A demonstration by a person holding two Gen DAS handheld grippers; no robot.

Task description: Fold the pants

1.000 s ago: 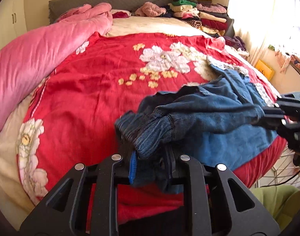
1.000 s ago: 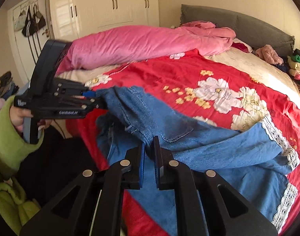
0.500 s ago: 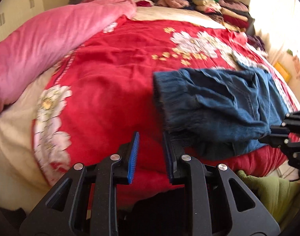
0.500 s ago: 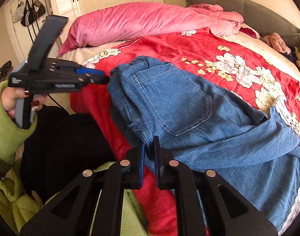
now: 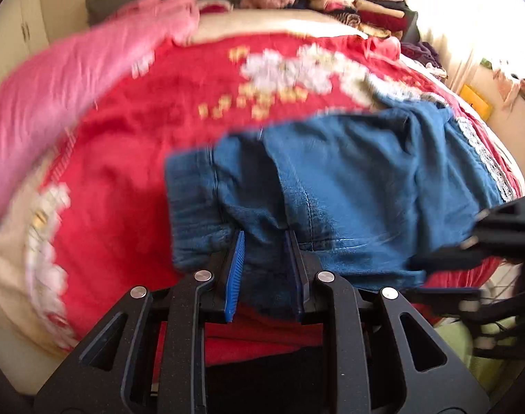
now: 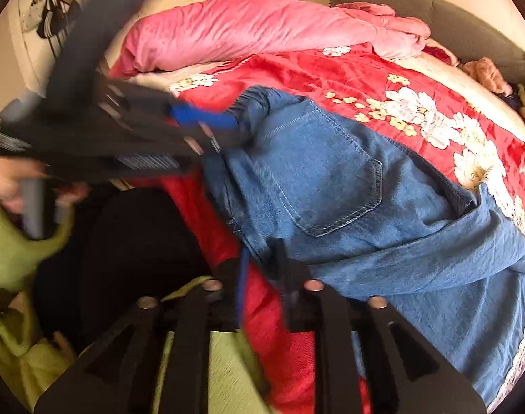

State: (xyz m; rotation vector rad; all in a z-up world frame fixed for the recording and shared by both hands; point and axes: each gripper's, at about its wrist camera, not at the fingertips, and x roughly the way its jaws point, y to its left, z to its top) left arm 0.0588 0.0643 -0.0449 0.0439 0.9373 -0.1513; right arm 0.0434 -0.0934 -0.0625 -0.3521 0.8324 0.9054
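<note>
The blue denim pants [image 5: 348, 172] lie bunched on the red floral blanket [image 5: 141, 131], elastic waistband [image 5: 190, 189] to the left. My left gripper [image 5: 265, 238] points down at their near edge. Its jaws stand apart with a fold of denim between the blue pads, and no squeeze shows. In the right wrist view the pants [image 6: 331, 179] show a back pocket, and the left gripper [image 6: 228, 124] reaches the waistband from the left. My right gripper [image 6: 262, 255] is opening at the pants' near edge, red blanket between its fingers. It also shows blurred from the side as the right gripper [image 5: 421, 262].
A pink duvet [image 6: 245, 31] lies along the bed's far side, under the grey headboard [image 6: 434, 10]. Stacked folded clothes [image 5: 359, 3] sit at the far corner. A person's green sleeve [image 6: 10, 248] and dark clothing are at the bed's near edge.
The left gripper let the raised waistband go, the pants dropped flat on the blanket, and it came back down onto their near edge. The right jaws, shut on denim before, have parted.
</note>
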